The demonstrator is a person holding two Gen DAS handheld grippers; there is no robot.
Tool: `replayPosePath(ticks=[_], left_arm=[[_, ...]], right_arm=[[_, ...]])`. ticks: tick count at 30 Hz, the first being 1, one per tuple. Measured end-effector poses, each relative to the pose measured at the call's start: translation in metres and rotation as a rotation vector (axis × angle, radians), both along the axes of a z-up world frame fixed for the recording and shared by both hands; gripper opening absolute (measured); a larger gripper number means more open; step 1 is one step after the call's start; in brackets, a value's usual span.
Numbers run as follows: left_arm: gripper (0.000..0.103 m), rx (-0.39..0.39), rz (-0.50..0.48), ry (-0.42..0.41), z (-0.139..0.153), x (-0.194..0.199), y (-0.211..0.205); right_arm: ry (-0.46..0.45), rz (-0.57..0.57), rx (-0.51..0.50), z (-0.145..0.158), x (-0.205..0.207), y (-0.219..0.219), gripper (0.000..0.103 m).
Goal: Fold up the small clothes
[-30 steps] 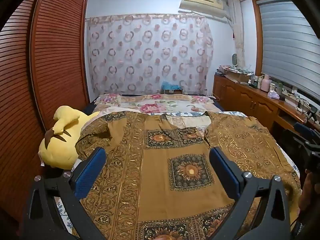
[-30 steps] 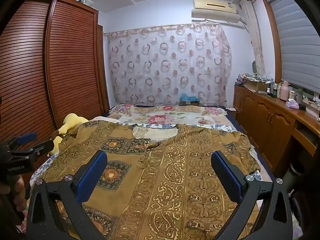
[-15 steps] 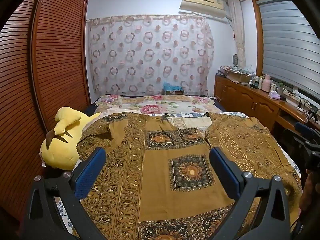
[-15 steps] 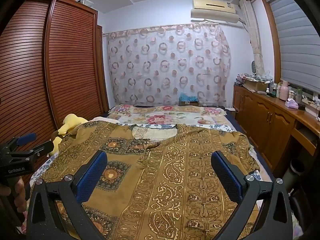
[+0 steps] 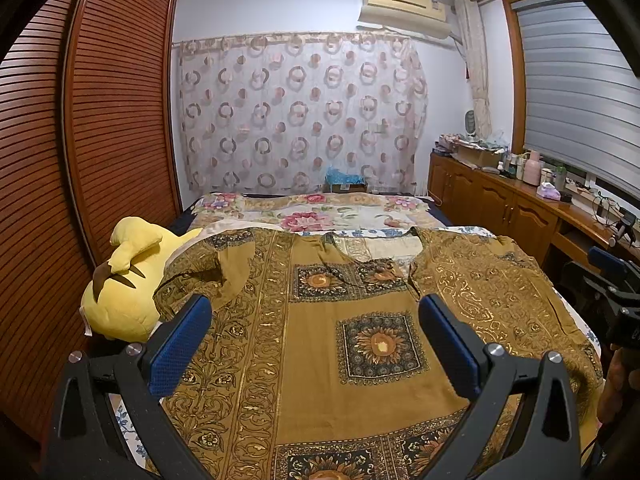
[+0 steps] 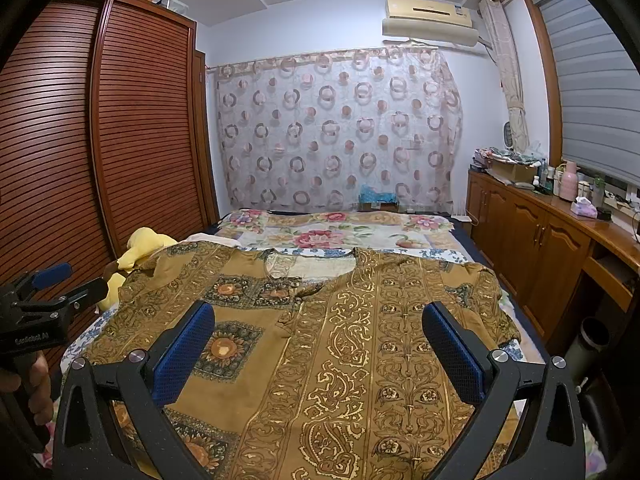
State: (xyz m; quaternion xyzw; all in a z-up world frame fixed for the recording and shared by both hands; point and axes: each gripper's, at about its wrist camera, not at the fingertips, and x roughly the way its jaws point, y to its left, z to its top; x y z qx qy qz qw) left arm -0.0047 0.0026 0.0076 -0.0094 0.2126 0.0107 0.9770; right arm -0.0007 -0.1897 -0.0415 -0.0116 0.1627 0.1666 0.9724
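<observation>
Shirt (image 5: pixel 320 344) spread flat on bed, unchanged over the last second | left wrist view: left gripper (image 5: pixel 316 344) wide open, empty, hovering; plush toy (image 5: pixel 124 280) at 9 o'clock | right wrist view: right gripper (image 6: pixel 316 352) likewise wide open, empty, scarcely shifted; folding not begun.

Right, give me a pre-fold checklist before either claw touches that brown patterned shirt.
1. Left claw open and empty: ok.
2. Right claw open and empty: ok.
3. Brown patterned shirt spread out on the bed, neckline at the far end: ok.
4. Left sleeve flat: not ok, it is bunched and creased beside the yellow plush toy.
5. Right sleeve flat: ok, it lies spread near the bed's edge.
6. Near hem free to grab: cannot tell, the claws hide it in both views.
</observation>
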Motion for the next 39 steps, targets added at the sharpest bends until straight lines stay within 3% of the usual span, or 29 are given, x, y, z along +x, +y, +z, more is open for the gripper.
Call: replayPosePath(ticks=[39], left_arm=[[0.103, 0.0, 0.003, -0.02, 0.0077, -0.0059, -0.0065]], right_arm=[[-0.001, -0.007, 0.014, -0.001, -0.0028, 0.0039, 0.103]])
